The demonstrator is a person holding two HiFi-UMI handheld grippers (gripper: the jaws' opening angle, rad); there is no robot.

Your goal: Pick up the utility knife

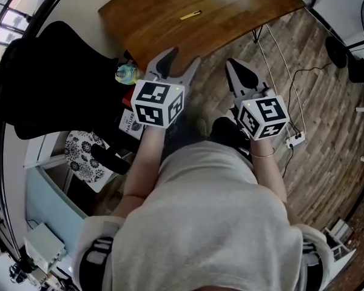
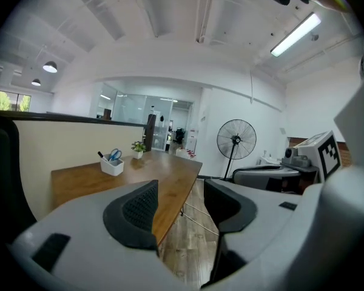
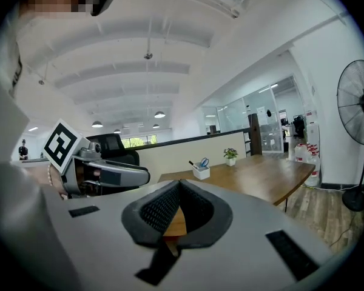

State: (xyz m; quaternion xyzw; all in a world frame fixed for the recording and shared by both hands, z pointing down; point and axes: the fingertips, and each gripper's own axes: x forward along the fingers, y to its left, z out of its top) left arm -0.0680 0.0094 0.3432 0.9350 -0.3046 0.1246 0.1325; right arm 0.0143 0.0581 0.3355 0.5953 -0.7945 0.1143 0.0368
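Office with wood floor; wooden table (image 1: 242, 8) runs along the top of the head view. Black chair (image 1: 54, 77) upper left. Left gripper (image 1: 178, 64) centre-left, jaws apart, empty. Yellow utility knife (image 1: 190, 15) lies on the table at top centre, well apart from both grippers. Right gripper (image 1: 236, 71) centre-right, jaws together, empty.

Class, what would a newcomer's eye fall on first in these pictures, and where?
The two grippers with checkered marker cubes, in the middle of the head view: the left gripper open, the right gripper shut. Beyond them, a yellow knife lies on the wooden table; a big black chair looms at left.
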